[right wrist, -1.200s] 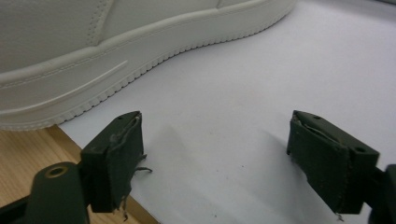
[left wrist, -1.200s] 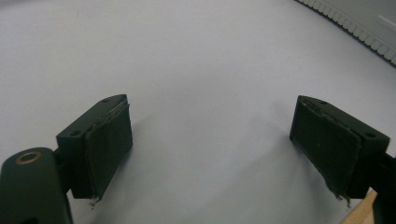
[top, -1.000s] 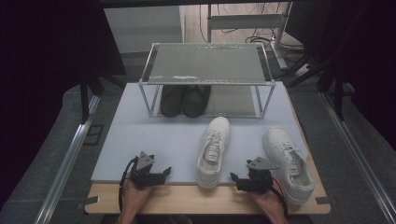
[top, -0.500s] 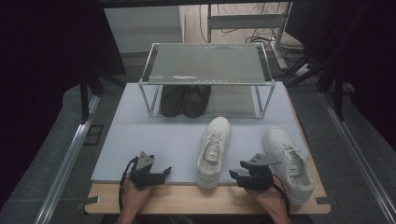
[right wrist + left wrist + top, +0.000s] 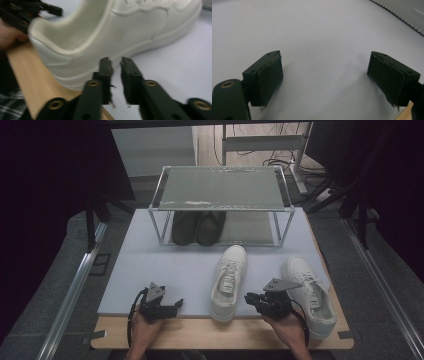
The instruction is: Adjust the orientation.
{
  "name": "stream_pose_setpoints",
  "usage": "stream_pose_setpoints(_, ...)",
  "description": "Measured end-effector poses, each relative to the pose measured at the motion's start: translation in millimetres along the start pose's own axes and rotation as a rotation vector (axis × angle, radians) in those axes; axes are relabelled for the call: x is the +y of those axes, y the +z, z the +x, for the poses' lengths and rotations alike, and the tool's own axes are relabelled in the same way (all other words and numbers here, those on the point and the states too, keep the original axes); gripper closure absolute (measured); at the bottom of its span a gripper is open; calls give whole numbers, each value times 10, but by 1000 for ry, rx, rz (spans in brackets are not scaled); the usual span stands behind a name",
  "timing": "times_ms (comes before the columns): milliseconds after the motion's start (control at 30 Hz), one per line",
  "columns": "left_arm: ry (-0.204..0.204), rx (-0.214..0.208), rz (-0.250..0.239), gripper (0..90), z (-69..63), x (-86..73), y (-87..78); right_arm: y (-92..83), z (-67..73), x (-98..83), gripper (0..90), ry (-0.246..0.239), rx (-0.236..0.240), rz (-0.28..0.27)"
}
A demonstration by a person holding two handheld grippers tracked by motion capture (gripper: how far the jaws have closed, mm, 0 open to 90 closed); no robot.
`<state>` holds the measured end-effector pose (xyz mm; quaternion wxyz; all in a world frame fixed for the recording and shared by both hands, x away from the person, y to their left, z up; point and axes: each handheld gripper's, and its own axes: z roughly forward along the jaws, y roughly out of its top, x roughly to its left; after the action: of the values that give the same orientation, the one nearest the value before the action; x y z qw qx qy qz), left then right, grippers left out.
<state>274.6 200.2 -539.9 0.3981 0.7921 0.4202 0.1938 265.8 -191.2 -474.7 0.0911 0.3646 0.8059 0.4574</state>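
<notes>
Sneaker [image 5: 105,32] toe cut off, right tongs [image 5: 116,63] just closing, empty

The person's two hands are showing bare at the wrists in the high view, with no sleeves reaching them. The left gripper [image 5: 176,305] is showing a black body, a grey three-cornered plate on top and a black cable looping behind it. Its jaws are looking blocky and black, with worn, fraying dark pads [image 5: 270,77] and brass-ringed screw holes. The right gripper [image 5: 248,297] is wearing the same grey plate, black frame and brass-coloured rivets.
</notes>
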Motion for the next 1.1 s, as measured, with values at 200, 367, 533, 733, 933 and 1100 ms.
stream_pose_setpoints(200,0,0,0,127,0,0,0,-12,58,139,897,-5,55,-16)
stream_pose_setpoints(367,0,1,0,128,-1,1,0,58,121,226,898,-11,79,-11)
stream_pose_setpoints(533,-1,3,0,128,-3,1,1,143,171,288,898,-6,111,-4)
stream_pose_setpoints(733,-1,3,0,127,-3,1,1,274,205,309,898,-28,121,20)
stream_pose_setpoints(933,-2,3,0,127,-4,1,2,294,195,291,900,-60,106,21)
stream_pose_setpoints(1100,-3,4,0,127,-5,1,2,253,140,270,900,-61,61,24)
